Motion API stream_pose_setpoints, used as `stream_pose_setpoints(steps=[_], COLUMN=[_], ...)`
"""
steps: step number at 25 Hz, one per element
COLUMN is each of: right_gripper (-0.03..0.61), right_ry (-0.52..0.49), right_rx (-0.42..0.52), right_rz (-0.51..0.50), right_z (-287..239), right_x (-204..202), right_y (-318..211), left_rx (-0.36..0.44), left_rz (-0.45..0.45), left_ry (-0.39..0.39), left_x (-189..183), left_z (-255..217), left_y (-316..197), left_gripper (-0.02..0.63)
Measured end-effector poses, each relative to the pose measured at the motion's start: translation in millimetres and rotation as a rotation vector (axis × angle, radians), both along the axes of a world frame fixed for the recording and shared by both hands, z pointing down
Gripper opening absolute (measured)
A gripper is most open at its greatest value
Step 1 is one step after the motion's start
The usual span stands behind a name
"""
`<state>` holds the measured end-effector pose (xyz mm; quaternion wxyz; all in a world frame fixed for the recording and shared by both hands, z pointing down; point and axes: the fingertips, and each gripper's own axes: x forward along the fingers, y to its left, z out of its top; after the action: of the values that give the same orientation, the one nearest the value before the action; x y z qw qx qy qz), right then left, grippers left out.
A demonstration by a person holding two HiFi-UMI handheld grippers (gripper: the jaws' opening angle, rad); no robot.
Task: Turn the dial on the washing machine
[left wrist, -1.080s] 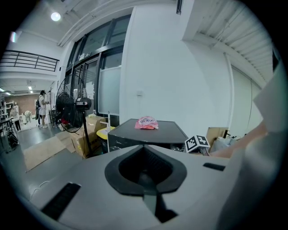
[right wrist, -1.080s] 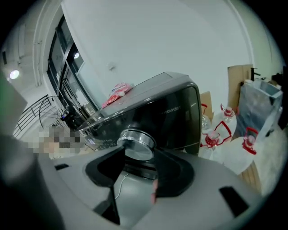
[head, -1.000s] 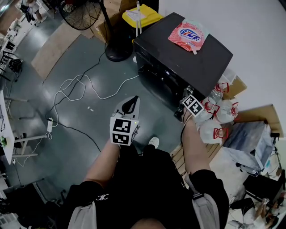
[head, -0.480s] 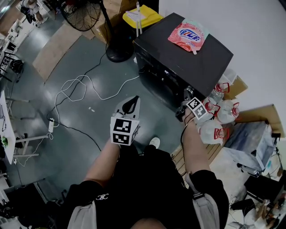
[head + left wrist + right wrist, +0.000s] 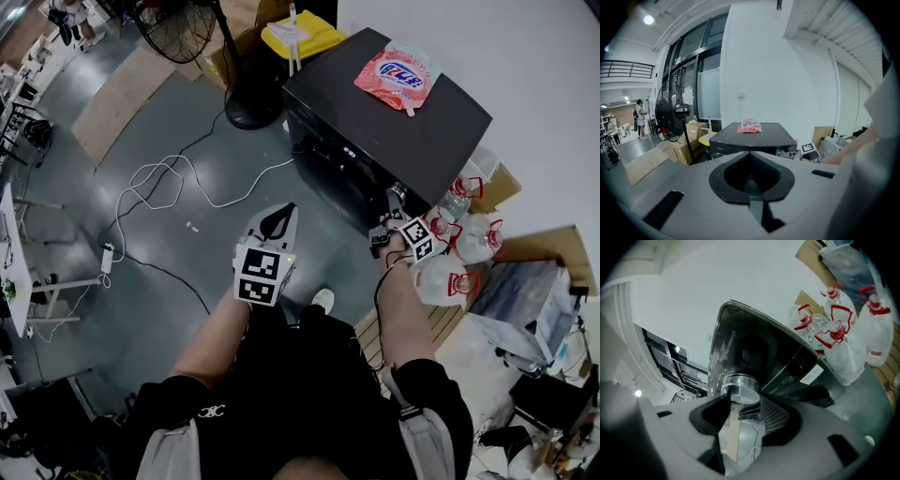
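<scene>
One black boxy washing machine [image 5: 394,112], one round silver dial [image 5: 739,386], two grippers.
The right gripper [image 5: 743,398] clamps the dial; left gripper [image 5: 751,185] closed, empty; dial unclear in head view.

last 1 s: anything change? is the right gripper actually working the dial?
The right gripper, fingers clamped on the silver round dial of the black washing machine, twisted: its marker cube turned a little and slid lower right in the head view. Nothing taken or let go. The left gripper stayed shut and idle; the pink pouch stayed on top.
</scene>
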<state>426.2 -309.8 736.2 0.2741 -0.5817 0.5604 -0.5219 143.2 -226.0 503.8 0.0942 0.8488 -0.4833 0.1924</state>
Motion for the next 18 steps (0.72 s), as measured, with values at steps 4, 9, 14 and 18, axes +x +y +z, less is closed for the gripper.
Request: stream_pose_setpoints(steps=[4,9,14,18], right_gripper=[0.201,0.201,0.189,0.129], right_ry=[0.088,0.300,0.535,0.730], right_rx=[-0.020,-0.054,-0.013,0.086], right_rz=[-0.008,-0.094,-0.150,-0.109], right_z=[-1,-14,-63,-133], right_x=[1,-13,-18,-18], right_y=[2,18,30,32], left_rx=[-0.001,0.009,0.041,0.069], left_rz=[-0.005,-0.005,0.015,0.032], left_ry=[-0.003,0.018,0.059,0.096], left_x=[-3,-3,7,16], left_z=[-1,-4,-15,-28], left_y=[2,-1,-9,-17], left_gripper=[-0.005,-0.005,-0.005,-0.005])
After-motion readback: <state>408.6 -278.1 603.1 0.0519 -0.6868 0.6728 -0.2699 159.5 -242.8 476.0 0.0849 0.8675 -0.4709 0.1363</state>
